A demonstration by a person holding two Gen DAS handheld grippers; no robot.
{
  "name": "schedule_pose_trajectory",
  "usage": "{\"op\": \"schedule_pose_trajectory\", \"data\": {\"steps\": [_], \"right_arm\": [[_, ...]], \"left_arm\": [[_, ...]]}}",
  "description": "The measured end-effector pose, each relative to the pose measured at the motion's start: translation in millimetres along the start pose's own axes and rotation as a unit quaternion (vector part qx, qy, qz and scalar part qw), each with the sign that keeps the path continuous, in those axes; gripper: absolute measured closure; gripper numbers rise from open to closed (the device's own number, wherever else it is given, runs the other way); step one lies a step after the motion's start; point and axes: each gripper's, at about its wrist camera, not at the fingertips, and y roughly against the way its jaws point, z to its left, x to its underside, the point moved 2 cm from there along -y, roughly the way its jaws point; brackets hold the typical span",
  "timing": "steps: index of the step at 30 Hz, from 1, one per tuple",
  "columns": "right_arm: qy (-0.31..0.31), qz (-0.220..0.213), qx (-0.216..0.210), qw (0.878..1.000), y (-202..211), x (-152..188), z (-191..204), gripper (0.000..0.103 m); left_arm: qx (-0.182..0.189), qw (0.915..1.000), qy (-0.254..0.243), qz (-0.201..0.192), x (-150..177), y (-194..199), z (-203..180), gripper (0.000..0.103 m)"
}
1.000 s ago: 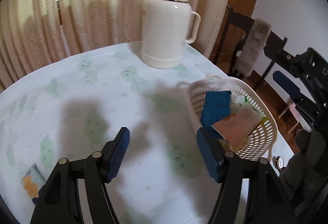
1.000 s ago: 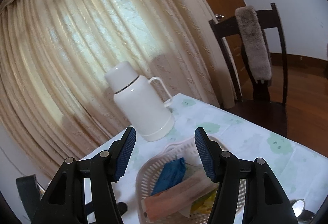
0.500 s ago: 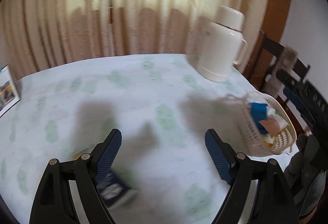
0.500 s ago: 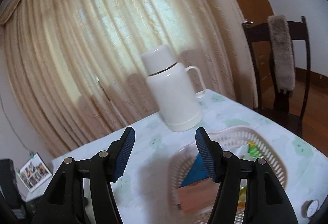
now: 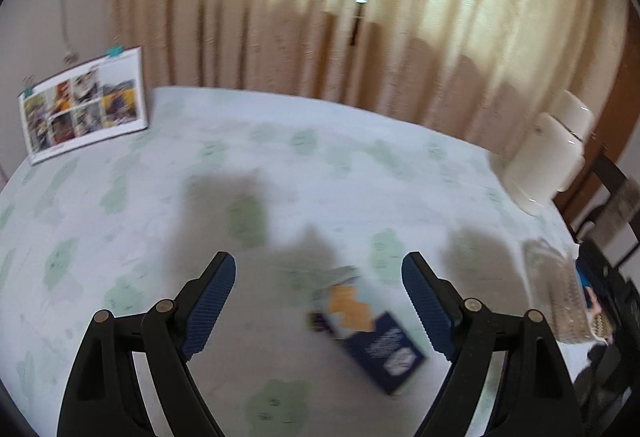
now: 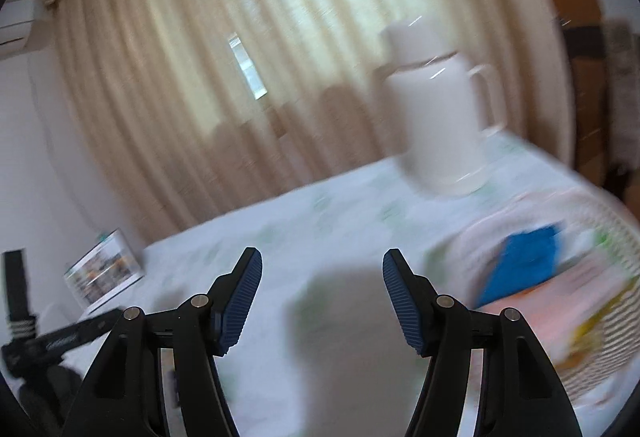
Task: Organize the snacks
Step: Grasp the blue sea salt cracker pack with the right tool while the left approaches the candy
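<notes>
Lying flat between the spread left claw [image 5: 318,311]: a snack box [image 5: 370,341].

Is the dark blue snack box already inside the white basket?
No, the snack box lies flat on the tablecloth, apart from the basket.

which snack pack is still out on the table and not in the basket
The dark blue snack box with orange on it, lying between the left gripper's open jaws; the other packs sit in the basket.

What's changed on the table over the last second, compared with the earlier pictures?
The left gripper swung away from the basket to the dark blue snack packet lying on the table, its jaws opening, nothing gripped. The right gripper drifted off the basket, empty. Flask and basket unmoved.
</notes>
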Motion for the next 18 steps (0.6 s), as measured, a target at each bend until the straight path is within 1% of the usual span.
{"op": "schedule_pose_trajectory", "data": {"steps": [1, 2, 3, 5, 7, 9, 12, 14, 18], "right_arm": [[0.000, 0.014, -0.019, 1.000, -6, 5, 5, 0.039], [0.000, 0.040, -0.052, 0.998, -15, 13, 14, 0.039], [0.002, 0.066, -0.086, 0.994, -24, 22, 24, 0.039], [0.025, 0.110, -0.127, 0.985, -39, 41, 45, 0.039], [0.055, 0.136, -0.140, 0.979, -49, 57, 60, 0.039], [0.083, 0.167, -0.150, 0.971, -62, 75, 75, 0.039], [0.090, 0.200, -0.173, 0.960, -73, 89, 83, 0.039], [0.099, 0.213, -0.182, 0.955, -75, 96, 87, 0.039], [0.116, 0.233, -0.184, 0.948, -80, 107, 93, 0.039]], "left_arm": [[-0.005, 1.0000, 0.004, 0.002, 2, -1, 6, 0.021], [-0.009, 0.9999, 0.006, 0.004, 3, -3, 9, 0.021], [-0.014, 0.9999, 0.007, 0.004, 4, -5, 12, 0.021], [-0.032, 0.9995, 0.006, 0.003, 6, -7, 18, 0.021], [-0.039, 0.9992, 0.008, 0.004, 7, -10, 22, 0.021], [-0.037, 0.9992, 0.011, 0.014, 9, -14, 26, 0.021], [-0.037, 0.9991, 0.016, 0.016, 9, -13, 29, 0.021], [-0.034, 0.9991, 0.020, 0.017, 9, -12, 29, 0.021], [-0.031, 0.9990, 0.024, 0.021, 9, -11, 29, 0.021]]}}
